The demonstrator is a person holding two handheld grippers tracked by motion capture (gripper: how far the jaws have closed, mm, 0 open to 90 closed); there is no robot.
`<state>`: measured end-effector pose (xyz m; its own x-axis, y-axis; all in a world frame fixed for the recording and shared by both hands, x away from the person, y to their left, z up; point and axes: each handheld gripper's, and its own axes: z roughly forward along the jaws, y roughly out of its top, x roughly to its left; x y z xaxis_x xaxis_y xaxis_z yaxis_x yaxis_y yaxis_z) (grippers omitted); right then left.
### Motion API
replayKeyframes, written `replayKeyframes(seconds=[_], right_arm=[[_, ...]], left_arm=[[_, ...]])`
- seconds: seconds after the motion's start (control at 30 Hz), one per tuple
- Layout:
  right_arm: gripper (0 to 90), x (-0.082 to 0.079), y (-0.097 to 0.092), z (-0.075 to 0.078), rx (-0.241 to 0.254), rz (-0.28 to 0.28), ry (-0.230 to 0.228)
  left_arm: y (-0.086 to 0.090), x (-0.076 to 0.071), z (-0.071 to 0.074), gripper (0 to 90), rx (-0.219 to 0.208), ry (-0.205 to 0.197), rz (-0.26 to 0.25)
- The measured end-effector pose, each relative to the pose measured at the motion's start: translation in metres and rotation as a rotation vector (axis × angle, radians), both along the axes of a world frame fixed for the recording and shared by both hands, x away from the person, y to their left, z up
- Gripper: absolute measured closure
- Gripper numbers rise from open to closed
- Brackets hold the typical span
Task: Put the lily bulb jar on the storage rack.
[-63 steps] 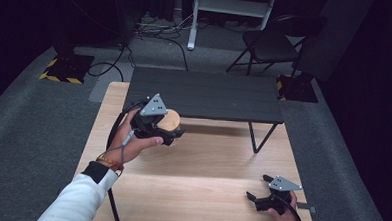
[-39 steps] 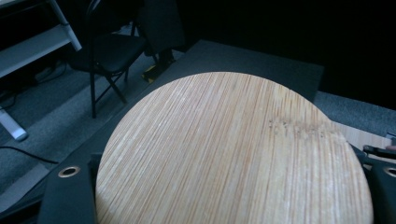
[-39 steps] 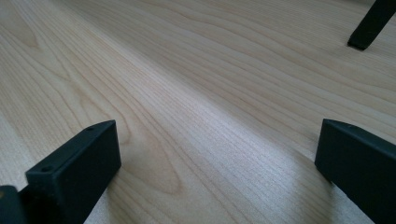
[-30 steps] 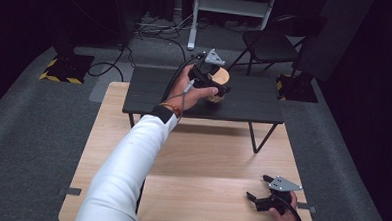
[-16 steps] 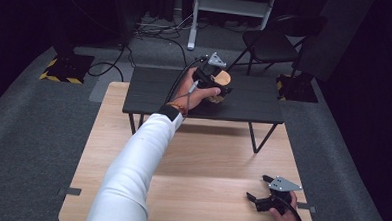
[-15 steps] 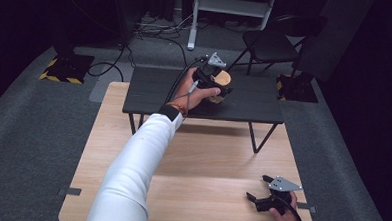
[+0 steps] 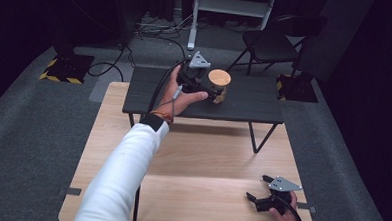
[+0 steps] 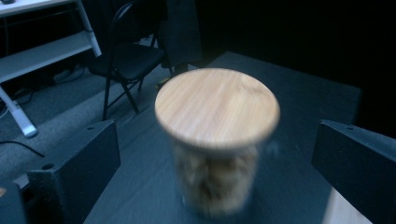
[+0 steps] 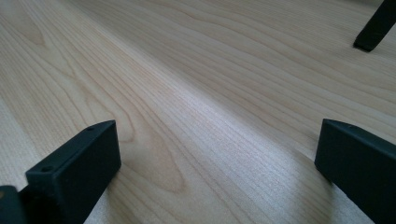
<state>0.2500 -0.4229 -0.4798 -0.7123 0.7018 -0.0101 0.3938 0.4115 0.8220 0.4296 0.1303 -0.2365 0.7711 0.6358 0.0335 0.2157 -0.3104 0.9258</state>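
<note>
Jar placement looks close to finished: two seconds back the left tool was carrying the jar over the near wooden counter, a second ago it had reached out over the dark raised counter, and now the jar (image 7: 218, 85) stands upright on that dark counter (image 7: 249, 100), toward its middle. The left tool (image 7: 212, 91) has let go of it; in the left gripper view its jaws stand wide, one on each side of the jar (image 8: 217, 140) with clear gaps, neither touching the glass. The jar's round wooden lid (image 8: 217, 106) sits flat on top, and pale contents show blurrily through the wall. That view is slightly smeared, so I judge the tool to be in motion, probably just opened or beginning to draw back. The right tool (image 7: 260, 197) has not shifted across these pictures: it rests on the pale wooden counter (image 7: 202, 156) at the near right corner, jaws spread wide over bare grain with nothing between them. What this means, to my reading, is that the transfer to the upper surface is done and the left hand (image 7: 182, 92) needs only to back straight away without clipping the jar or nudging it off its spot.
</note>
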Motion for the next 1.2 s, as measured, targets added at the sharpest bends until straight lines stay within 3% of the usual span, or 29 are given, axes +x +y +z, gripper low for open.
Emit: replayKeyframes(seconds=[0.03,0.13,0.27,0.37,0.47,0.6,0.77,0.87,0.93,1.03,1.13,1.2], right_arm=[[0.0,0.000,0.000,0.000,0.000,0.000,0.000],[0.0,0.000,0.000,0.000,0.000,0.000,0.000],[0.0,0.000,0.000,0.000,0.000,-0.001,0.000],[0.0,0.000,0.000,0.000,0.000,-0.001,0.000],[0.0,0.000,0.000,0.000,0.000,-0.001,0.000],[0.0,0.000,0.000,0.000,0.000,-0.001,0.000],[0.0,0.000,0.000,0.000,-0.001,0.000,0.000],[0.0,0.000,0.000,0.000,-0.001,0.000,-0.001],[0.0,0.000,0.000,0.000,-0.001,0.000,0.000],[0.0,-0.001,0.001,0.000,-0.001,-0.003,0.000],[0.0,-0.001,0.001,0.000,-0.001,-0.003,0.000],[0.0,-0.001,0.000,0.000,0.000,-0.003,0.000]], left_arm=[[0.011,-0.014,0.001,0.9,-0.004,-0.020,0.012],[0.029,-0.037,0.000,0.5,0.004,-0.032,0.023],[0.040,-0.054,-0.004,0.4,0.000,-0.023,0.027],[0.052,-0.074,-0.005,0.4,0.031,-0.034,0.014],[0.067,-0.094,-0.013,0.4,-0.001,-0.029,0.013],[0.079,-0.120,-0.023,0.4,0.018,-0.047,0.029],[0.094,-0.148,-0.045,0.4,0.020,-0.051,0.067],[0.102,-0.163,-0.066,0.4,0.010,-0.050,0.086],[0.107,-0.170,-0.079,0.5,0.005,-0.044,0.101],[0.112,-0.178,-0.100,0.5,0.038,-0.031,0.116],[0.119,-0.184,-0.121,0.4,0.011,-0.002,0.137],[0.121,-0.192,-0.138,0.5,0.037,-0.006,0.151]])
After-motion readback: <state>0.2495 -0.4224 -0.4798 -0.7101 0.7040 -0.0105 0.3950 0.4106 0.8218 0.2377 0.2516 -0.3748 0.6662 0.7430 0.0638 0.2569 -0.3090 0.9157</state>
